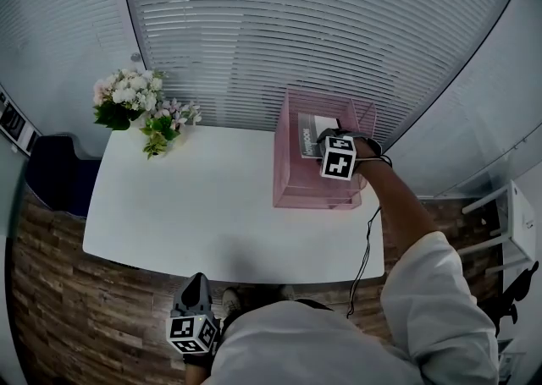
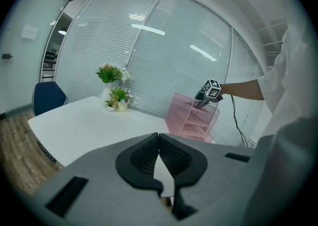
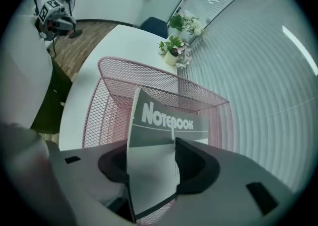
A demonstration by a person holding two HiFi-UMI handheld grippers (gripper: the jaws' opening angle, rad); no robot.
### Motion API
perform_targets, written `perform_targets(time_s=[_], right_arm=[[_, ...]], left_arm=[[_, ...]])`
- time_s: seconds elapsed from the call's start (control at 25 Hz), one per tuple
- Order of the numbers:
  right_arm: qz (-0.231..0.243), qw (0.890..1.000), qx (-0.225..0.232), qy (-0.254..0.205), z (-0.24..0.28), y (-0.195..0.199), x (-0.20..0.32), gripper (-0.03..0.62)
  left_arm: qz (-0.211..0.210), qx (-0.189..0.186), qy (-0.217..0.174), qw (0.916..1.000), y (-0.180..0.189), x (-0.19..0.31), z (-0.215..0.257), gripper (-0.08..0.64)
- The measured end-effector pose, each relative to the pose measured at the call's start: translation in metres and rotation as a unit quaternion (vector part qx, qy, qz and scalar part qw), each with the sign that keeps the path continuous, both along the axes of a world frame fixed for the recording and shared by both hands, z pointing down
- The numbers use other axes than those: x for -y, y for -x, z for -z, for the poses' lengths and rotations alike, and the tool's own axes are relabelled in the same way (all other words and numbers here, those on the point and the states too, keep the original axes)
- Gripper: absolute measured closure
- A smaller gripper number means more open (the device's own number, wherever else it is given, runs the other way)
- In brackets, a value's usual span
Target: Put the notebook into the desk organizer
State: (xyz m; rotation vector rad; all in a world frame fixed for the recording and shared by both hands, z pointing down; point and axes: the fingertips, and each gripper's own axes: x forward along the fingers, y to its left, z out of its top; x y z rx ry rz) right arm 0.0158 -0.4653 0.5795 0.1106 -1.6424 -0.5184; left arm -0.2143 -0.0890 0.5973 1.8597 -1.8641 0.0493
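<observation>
Right gripper (image 3: 151,166): directly above the pink mesh desk organizer (image 3: 112,106), jaws parted, pads not pressing on anything

Notebook (image 3: 154,135): upright between the 2 jaws, close against the right-hand pad, its printed cover facing the gripper's camera. In the head view it stands in the organizer's open top, towards the window side

Left gripper (image 2: 159,158): well apart from the organizer, off the white table (image 1: 195,206) on the person's side, jaws closed together with nothing between them

Flowers (image 1: 135,104): on the table, well apart from the organizer
</observation>
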Motion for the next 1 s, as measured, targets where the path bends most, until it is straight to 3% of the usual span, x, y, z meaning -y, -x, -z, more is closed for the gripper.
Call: perform_targets(time_s=[0.72, 1.0], right_arm=[[-0.047, 0.991, 0.058, 0.113, 0.007, -0.002, -0.012, 0.259], [-0.086, 0.975, 0.175, 0.106, 0.027, 0.006, -0.03, 0.295]], left_arm=[[-0.004, 0.004, 0.004, 1.0, -0.003, 0.01, 0.001, 0.551], [-0.018, 0.007, 0.001, 0.9998, -0.006, 0.016, 0.003, 0.551]])
